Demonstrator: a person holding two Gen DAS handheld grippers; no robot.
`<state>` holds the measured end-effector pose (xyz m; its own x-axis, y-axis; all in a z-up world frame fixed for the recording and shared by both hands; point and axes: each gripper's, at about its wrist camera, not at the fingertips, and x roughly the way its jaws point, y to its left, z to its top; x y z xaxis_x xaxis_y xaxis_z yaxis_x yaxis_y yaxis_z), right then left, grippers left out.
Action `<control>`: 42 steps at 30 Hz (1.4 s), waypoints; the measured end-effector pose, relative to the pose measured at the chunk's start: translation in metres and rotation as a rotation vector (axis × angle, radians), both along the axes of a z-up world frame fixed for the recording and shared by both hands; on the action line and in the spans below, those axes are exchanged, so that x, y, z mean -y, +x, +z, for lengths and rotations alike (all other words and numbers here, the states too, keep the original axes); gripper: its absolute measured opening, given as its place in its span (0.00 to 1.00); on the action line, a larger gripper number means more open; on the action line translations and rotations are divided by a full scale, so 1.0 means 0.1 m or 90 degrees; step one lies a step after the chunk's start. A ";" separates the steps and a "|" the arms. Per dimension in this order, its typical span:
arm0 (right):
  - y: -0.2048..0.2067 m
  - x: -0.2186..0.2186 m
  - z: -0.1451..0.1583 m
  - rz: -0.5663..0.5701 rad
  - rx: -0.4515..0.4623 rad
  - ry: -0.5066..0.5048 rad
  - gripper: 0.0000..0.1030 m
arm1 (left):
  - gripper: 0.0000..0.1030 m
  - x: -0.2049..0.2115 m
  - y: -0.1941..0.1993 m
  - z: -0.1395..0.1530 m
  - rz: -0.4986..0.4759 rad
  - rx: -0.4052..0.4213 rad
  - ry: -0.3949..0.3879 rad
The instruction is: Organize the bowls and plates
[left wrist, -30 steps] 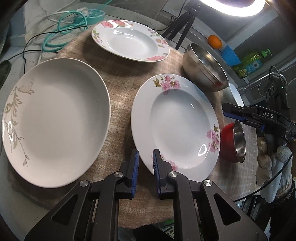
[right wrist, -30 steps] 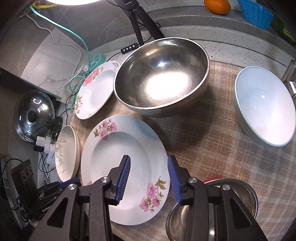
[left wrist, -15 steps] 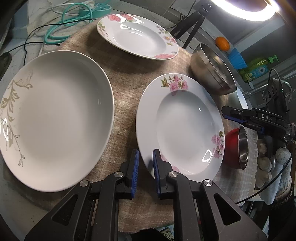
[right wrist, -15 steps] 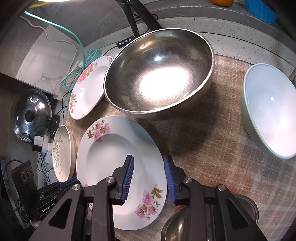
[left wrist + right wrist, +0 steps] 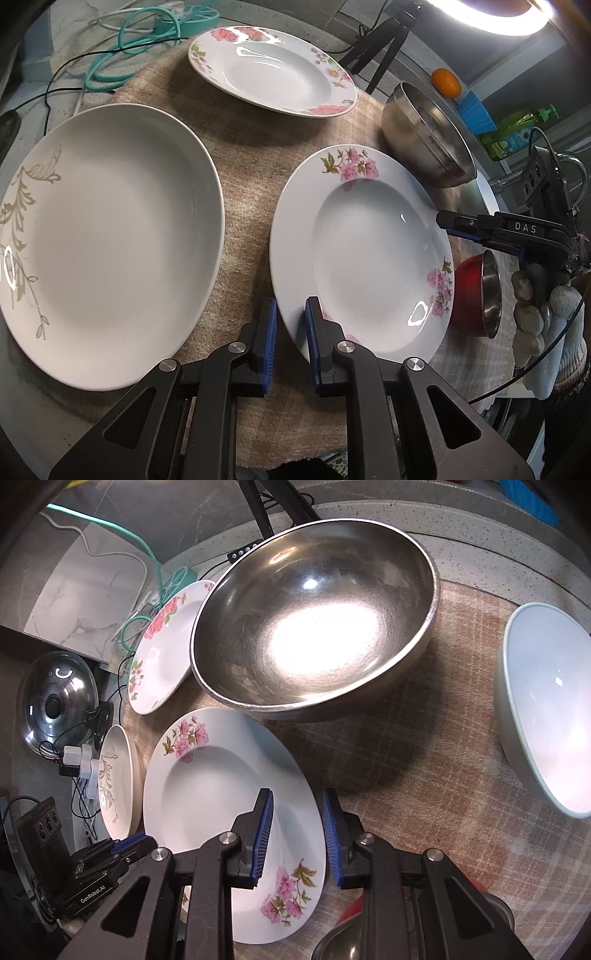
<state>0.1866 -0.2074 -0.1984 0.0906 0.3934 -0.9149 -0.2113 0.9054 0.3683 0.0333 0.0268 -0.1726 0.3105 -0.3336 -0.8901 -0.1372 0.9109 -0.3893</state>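
Note:
A pink-flowered deep plate (image 5: 369,251) lies on the cloth mat; it also shows in the right wrist view (image 5: 221,775). My left gripper (image 5: 290,325) is open, its jaws straddling the plate's near-left rim. My right gripper (image 5: 297,825) is open, its jaws straddling the opposite rim; it also appears in the left wrist view (image 5: 448,225). A second flowered plate (image 5: 273,70) lies farther back. A large white plate with a gold leaf pattern (image 5: 107,236) lies at the left. A big steel bowl (image 5: 314,627), a white bowl (image 5: 546,709) and a small red steel bowl (image 5: 480,295) stand nearby.
Teal and white cables (image 5: 140,48) lie behind the mat. A tripod (image 5: 384,40), an orange (image 5: 447,82) and a green bottle (image 5: 517,129) stand at the back right. A pot lid (image 5: 55,701) and a plug strip (image 5: 79,760) lie beside the table.
Both grippers have moved forward toward the near flowered plate, so their jaws now flank its rim. The right gripper's jaws have narrowed a little. No plate or bowl has moved.

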 end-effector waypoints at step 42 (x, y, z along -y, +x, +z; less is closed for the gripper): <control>-0.25 -0.26 -0.02 0.057 -0.001 -0.065 0.22 | 0.13 -0.08 -0.28 0.03 0.022 -0.008 -0.007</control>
